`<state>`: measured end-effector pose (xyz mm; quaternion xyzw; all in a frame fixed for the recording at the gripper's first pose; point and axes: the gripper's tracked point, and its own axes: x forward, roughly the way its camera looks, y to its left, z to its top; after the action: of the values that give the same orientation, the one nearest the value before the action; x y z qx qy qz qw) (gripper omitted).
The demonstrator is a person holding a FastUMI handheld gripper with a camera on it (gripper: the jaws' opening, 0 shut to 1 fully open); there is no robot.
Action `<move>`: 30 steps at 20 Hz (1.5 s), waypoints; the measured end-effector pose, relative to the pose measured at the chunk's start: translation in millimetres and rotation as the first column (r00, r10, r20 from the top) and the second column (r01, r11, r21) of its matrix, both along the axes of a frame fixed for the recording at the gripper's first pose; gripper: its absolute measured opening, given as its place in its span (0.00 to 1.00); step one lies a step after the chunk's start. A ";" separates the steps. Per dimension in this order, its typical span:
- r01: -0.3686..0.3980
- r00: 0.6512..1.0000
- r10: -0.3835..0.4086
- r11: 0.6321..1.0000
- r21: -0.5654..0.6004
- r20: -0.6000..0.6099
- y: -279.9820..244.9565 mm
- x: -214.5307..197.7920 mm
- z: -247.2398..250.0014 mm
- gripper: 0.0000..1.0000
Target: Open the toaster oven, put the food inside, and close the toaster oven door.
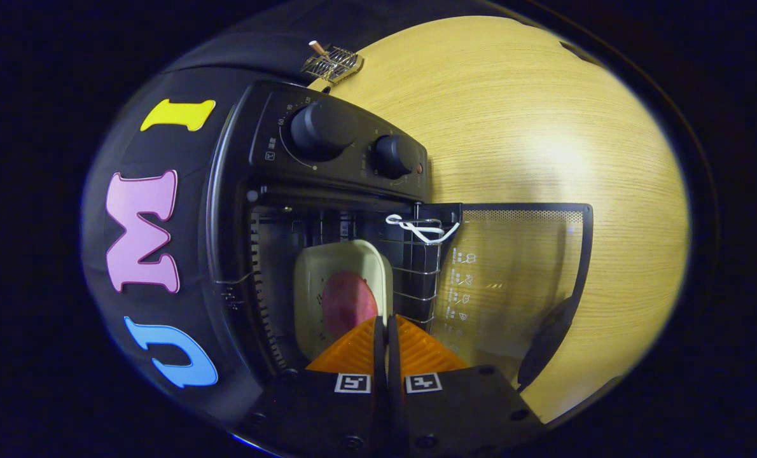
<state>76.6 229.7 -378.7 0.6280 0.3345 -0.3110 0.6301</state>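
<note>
Already the tray (340, 286) with the reddish food (348, 304) sits inside the toaster oven (327, 191), at twelve o'clock from the hand-held gripper (387, 331), whose fingers are pressed together, apparently holding nothing. The glass door (512, 280) hangs open at two o'clock: rigid, hinged, probably light; push its dark outer rim, not the slick pane.

A single fisheye camera rides on the claw (387, 331) and looks forward along its two fingers, which meet with nothing between them. The view is rolled sideways, so the toaster oven (327, 210) appears turned on end. It sits close to the open cavity, with the glass door (512, 280) and wooden tabletop (544, 127) beyond.
</note>
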 end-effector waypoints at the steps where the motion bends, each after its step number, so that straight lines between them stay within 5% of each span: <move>1: 0.013 1.000 -0.013 1.000 0.003 -0.002 -0.1 1.7 -1.0 0.06; 8: 0.034 0.999 -0.036 0.997 0.076 0.025 3.5 7.0 1.6 0.11; 15: -0.027 0.992 0.013 0.994 0.109 0.128 4.7 -4.6 32.3 0.67; 19: -0.209 0.962 0.204 0.978 0.014 0.181 8.7 -27.3 51.9 0.98; 20: -0.262 0.945 0.263 0.965 -0.032 0.195 8.1 -30.6 54.1 0.99; 26: -0.514 0.802 0.575 0.802 -0.304 0.162 -20.8 -74.8 57.2 0.99; 28: -0.593 0.731 0.674 0.705 -0.389 0.108 -30.5 -91.4 51.7 0.99; 30: -0.661 0.633 0.773 0.566 -0.492 0.039 -37.7 -107.9 50.9 0.99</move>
<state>-31.3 192.0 -327.8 0.3125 0.4015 -0.0094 0.8608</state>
